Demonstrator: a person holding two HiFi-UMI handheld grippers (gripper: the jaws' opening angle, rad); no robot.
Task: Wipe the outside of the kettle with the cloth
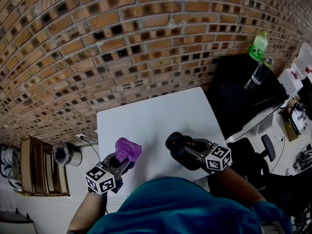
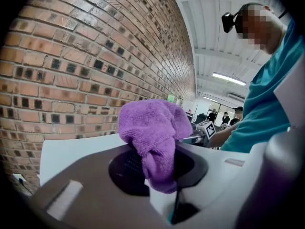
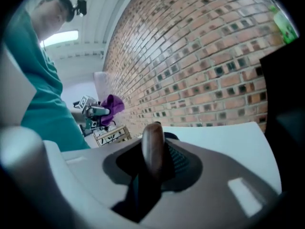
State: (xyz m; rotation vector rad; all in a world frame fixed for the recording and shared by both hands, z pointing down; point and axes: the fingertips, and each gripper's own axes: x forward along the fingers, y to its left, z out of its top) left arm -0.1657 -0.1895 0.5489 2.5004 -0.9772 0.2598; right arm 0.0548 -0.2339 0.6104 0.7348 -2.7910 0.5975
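A purple cloth (image 1: 127,149) (image 2: 152,128) is bunched up between the jaws of my left gripper (image 1: 119,161) (image 2: 153,171), which is shut on it above the near left part of the white table (image 1: 156,113). To its right, my right gripper (image 1: 187,147) (image 3: 153,159) is shut on the brown rounded handle (image 3: 152,144) of a dark kettle (image 1: 174,141). The kettle's body is mostly hidden behind the jaws, and it seems lifted a little off the table. In the right gripper view the cloth (image 3: 112,104) shows small at the left.
A brick wall (image 1: 122,38) runs behind the table. At the right, a black desk (image 1: 239,91) carries a green bottle (image 1: 259,45) and a clear bottle (image 1: 261,71). A wooden shelf (image 1: 39,167) stands on the floor at the left. My teal-sleeved body fills the bottom edge.
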